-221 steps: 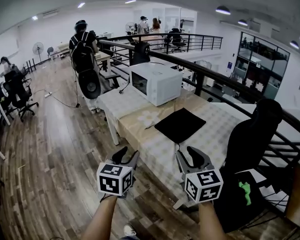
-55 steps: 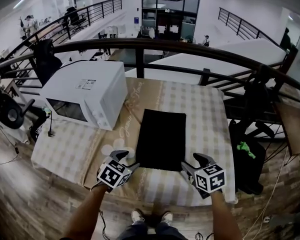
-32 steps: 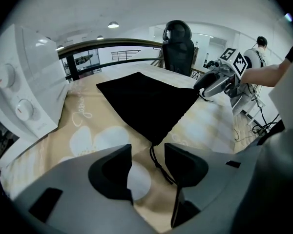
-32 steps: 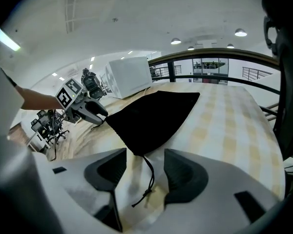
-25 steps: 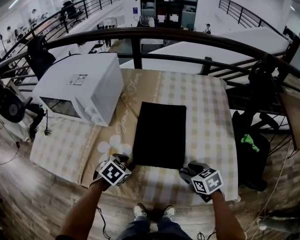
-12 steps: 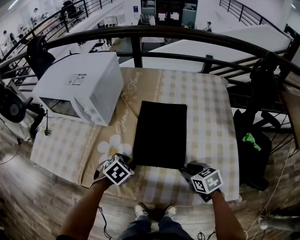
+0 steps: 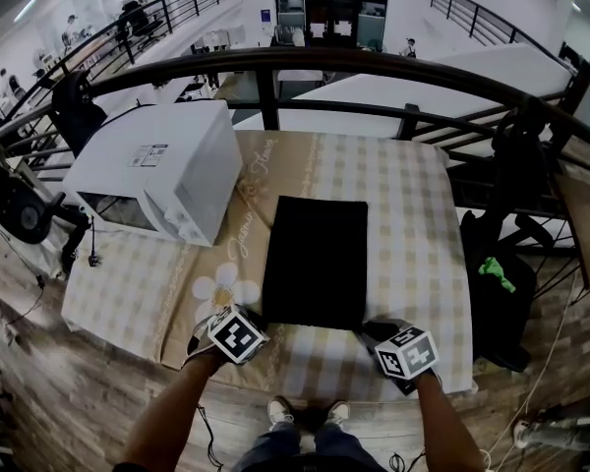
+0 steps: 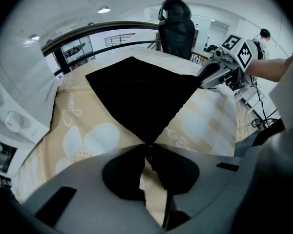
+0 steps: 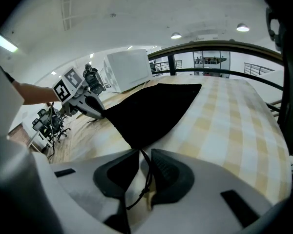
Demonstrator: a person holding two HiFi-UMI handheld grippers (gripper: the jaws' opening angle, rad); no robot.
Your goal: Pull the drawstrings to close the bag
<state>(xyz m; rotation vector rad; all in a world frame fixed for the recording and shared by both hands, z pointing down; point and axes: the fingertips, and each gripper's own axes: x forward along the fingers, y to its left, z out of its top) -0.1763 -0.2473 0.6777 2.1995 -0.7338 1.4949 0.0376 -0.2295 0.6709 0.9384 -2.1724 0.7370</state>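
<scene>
The black bag lies flat on the checked bench. My left gripper is at its near left corner, jaws closing onto the left drawstring (only a sliver of cord shows). My right gripper is at the near right corner, jaws closing on the right drawstring, its knot hanging behind them.
</scene>
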